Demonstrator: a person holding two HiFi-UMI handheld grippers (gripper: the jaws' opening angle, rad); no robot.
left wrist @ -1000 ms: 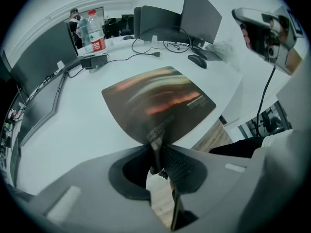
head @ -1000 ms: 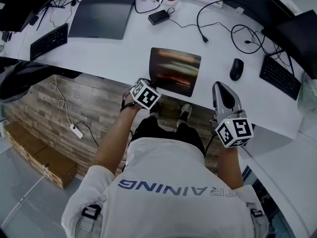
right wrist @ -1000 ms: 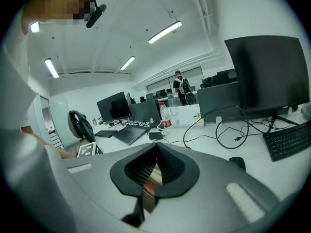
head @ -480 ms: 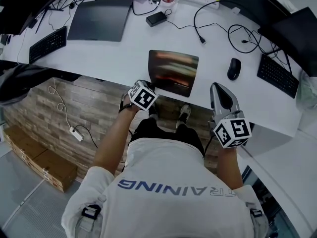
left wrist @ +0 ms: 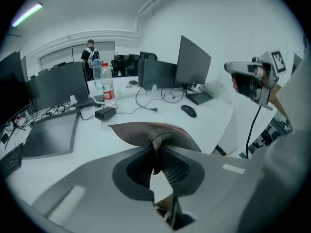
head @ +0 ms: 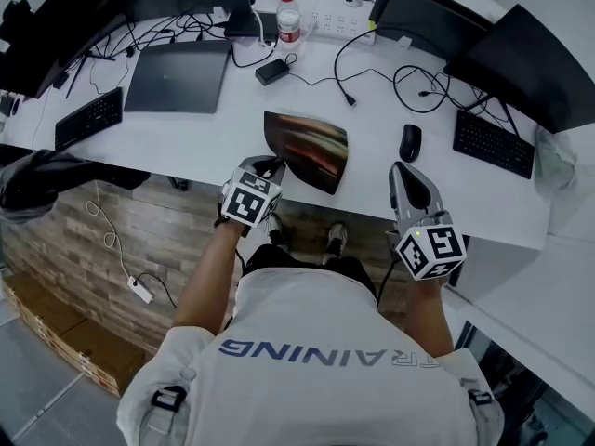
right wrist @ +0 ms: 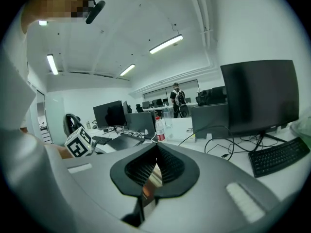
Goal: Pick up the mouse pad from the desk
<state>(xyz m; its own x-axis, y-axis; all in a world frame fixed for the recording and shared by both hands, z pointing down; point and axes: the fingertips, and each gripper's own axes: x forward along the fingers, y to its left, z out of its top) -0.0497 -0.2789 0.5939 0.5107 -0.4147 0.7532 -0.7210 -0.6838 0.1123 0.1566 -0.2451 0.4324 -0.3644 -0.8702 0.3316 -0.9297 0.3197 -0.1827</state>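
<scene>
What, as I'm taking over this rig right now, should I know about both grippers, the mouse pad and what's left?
Left gripper: shut on the near edge of the dark rectangular soft mouse pad.
Right gripper: shut, empty, near the black computer mouse.
Done: pad gripped, its near edge raised off the white desk, bowed and tilted.
Left: lift it fully clear; whether its far edge is off the desk I cannot tell.

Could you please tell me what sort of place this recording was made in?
Most likely an open-plan office: a long white desk carries monitors, keyboards and a computer mouse, and more workstations stand in rows behind.
</scene>
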